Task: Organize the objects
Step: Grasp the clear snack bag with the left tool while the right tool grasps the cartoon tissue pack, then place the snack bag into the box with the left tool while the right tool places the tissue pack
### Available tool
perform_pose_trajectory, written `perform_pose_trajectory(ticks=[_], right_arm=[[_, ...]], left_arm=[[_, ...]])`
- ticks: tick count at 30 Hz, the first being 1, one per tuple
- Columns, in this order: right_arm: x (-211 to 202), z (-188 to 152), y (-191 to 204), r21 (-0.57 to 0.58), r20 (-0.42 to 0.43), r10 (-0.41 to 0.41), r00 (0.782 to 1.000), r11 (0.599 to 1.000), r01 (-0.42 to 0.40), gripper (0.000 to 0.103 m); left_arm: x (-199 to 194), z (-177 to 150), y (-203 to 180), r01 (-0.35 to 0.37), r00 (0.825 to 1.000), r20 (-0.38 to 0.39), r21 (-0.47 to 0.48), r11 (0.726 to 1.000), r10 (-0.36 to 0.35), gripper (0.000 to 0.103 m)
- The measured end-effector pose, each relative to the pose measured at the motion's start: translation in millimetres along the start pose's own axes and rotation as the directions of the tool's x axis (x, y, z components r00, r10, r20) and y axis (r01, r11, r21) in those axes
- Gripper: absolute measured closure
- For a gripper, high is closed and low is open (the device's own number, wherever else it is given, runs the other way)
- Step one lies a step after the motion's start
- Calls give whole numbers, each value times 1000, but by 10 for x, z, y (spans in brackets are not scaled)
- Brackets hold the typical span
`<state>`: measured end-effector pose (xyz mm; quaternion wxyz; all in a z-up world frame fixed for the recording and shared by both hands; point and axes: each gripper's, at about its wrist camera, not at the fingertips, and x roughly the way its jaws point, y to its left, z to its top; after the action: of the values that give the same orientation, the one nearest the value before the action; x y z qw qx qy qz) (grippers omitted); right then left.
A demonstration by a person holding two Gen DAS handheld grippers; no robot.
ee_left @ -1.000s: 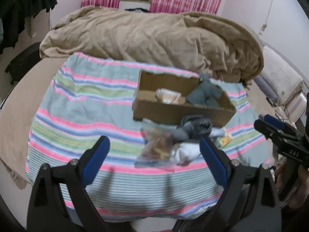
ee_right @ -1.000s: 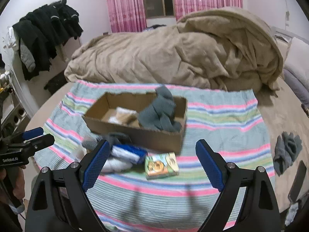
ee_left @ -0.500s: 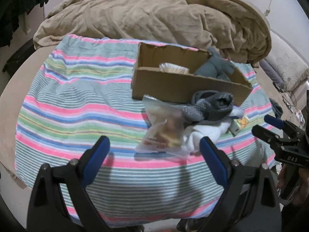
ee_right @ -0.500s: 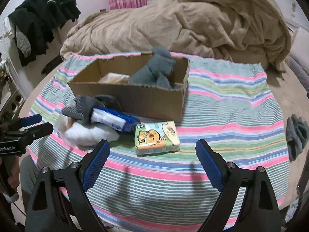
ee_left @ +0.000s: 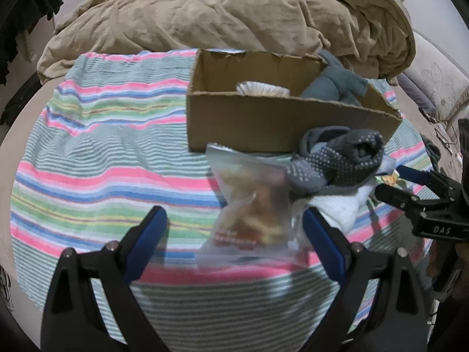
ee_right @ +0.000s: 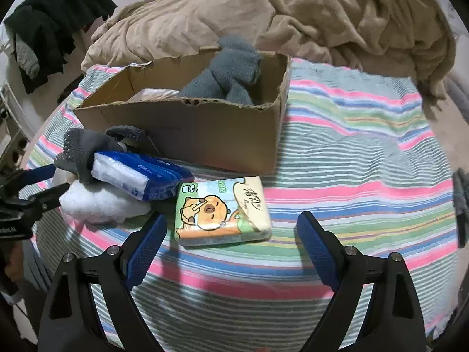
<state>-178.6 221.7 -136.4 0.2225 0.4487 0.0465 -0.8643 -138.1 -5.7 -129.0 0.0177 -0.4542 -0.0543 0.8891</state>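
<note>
A cardboard box [ee_left: 281, 126] [ee_right: 205, 135] stands on a striped cloth [ee_left: 102, 146] on the bed, with a grey-blue garment [ee_right: 231, 70] and a pale packet [ee_left: 261, 88] inside. In front of it lie a clear snack bag [ee_left: 252, 205], a dotted grey sock [ee_left: 337, 161] [ee_right: 85, 143], a white fluffy item [ee_right: 96, 199], a blue pack [ee_right: 137, 176] and a cartoon tissue pack [ee_right: 222, 211]. My left gripper [ee_left: 234, 234] is open, just short of the snack bag. My right gripper [ee_right: 231, 240] is open, just short of the tissue pack. Each gripper also shows in the other's view [ee_left: 410, 187] [ee_right: 38, 184].
A heaped tan duvet [ee_left: 234, 14] [ee_right: 293, 14] fills the bed behind the box. Dark clothes [ee_right: 52, 23] hang on the left wall. A dark cloth [ee_right: 461, 199] lies at the right edge. The striped cloth [ee_right: 366, 146] lies bare right of the box.
Both grippers have moved forward and down toward the items in front of the box. Both stay open. The objects have not moved.
</note>
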Motion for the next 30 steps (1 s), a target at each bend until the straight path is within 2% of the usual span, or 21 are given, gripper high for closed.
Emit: perform_pose_trajectory(ticks=[3, 4, 6, 7, 8, 11, 30], right_arm=[[52, 9, -16, 8, -8, 9, 1000, 1000, -9, 11], [68, 9, -18, 7, -12, 6, 1000, 1000, -6, 12], [97, 8, -27, 9, -22, 7, 1000, 1000, -7, 21], [104, 7, -29, 7, -24, 5, 1000, 1000, -5, 24], [103, 7, -26, 3, -24, 7, 1000, 1000, -7, 34], [82, 7, -19, -1, -23, 8, 1000, 1000, -8, 35], [-421, 28, 21, 14, 44, -2, 999, 1000, 1, 35]], left_arm=[[51, 4, 27, -3, 1000, -2, -2, 1000, 3, 13], [66, 5, 32, -5, 1000, -5, 1, 1000, 5, 18], [85, -4, 25, 6, 1000, -11, 8, 1000, -6, 27], [88, -10, 16, 17, 1000, -14, 12, 1000, -17, 35], [88, -12, 5, 23, 1000, -16, 15, 1000, -23, 44], [46, -35, -49, 22, 1000, -8, 33, 999, -22, 52], [-550, -75, 81, 31, 997, 78, -13, 999, -30, 58]])
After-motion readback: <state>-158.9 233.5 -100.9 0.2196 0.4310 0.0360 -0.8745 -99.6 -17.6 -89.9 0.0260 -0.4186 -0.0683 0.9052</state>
